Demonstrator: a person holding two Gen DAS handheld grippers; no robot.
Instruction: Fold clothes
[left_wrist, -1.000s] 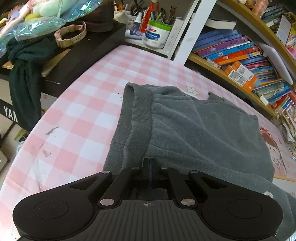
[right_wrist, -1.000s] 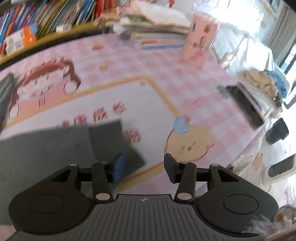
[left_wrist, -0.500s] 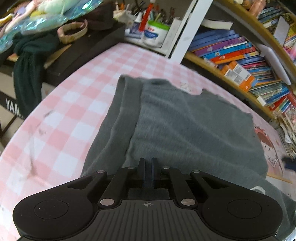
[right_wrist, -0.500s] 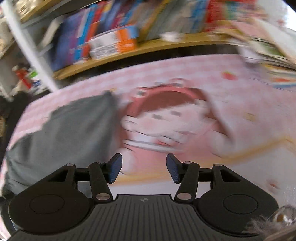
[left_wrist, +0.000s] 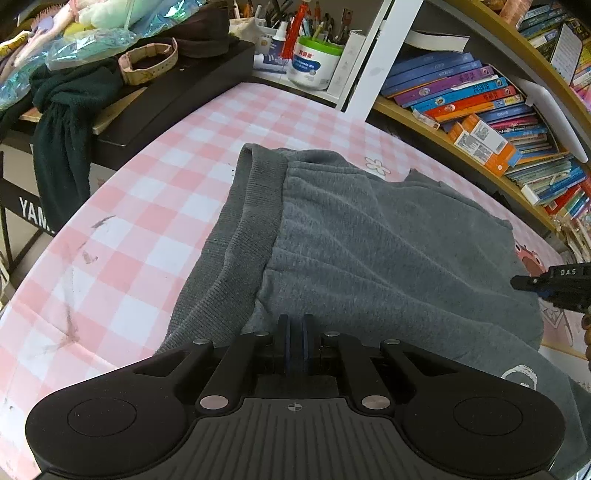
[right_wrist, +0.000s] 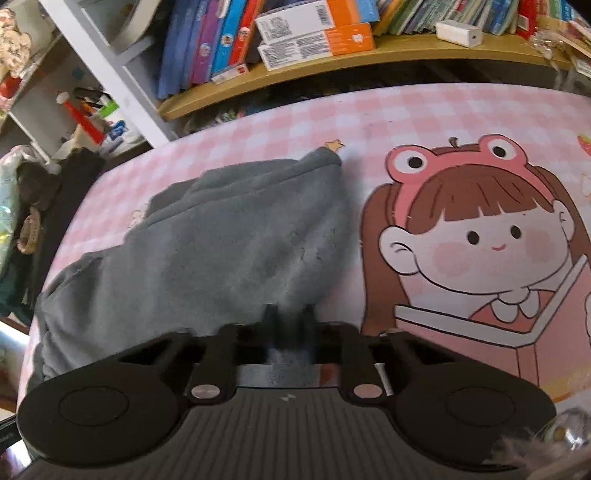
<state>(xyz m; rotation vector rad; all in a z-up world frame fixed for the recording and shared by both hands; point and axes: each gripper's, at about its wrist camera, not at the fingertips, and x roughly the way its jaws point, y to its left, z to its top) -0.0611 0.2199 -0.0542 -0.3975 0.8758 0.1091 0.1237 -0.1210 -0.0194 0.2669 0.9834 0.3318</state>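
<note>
A grey knit sweater (left_wrist: 369, 251) lies spread on the pink checked tablecloth (left_wrist: 147, 206), its ribbed hem (left_wrist: 243, 229) to the left. My left gripper (left_wrist: 294, 338) is shut on the sweater's near edge beside the hem, blue pads pressed together. In the right wrist view the same sweater (right_wrist: 221, 251) fills the left half, next to a cartoon girl print (right_wrist: 480, 236). My right gripper (right_wrist: 290, 325) is shut on the sweater's near right edge, with grey cloth pinched between its blurred fingers. The left wrist view shows the right gripper's black body (left_wrist: 554, 288) at the right edge.
A wooden bookshelf (left_wrist: 480, 103) packed with books curves along the table's far side. At the far left stands a black keyboard (left_wrist: 177, 96) with a dark green cloth (left_wrist: 62, 122) hanging off it. A white tub of pens (left_wrist: 314, 66) sits in the back corner.
My right gripper swung left from bare tablecloth to the sweater's right edge and went from open to shut on it. The left gripper stayed shut on the sweater, hardly moving.
</note>
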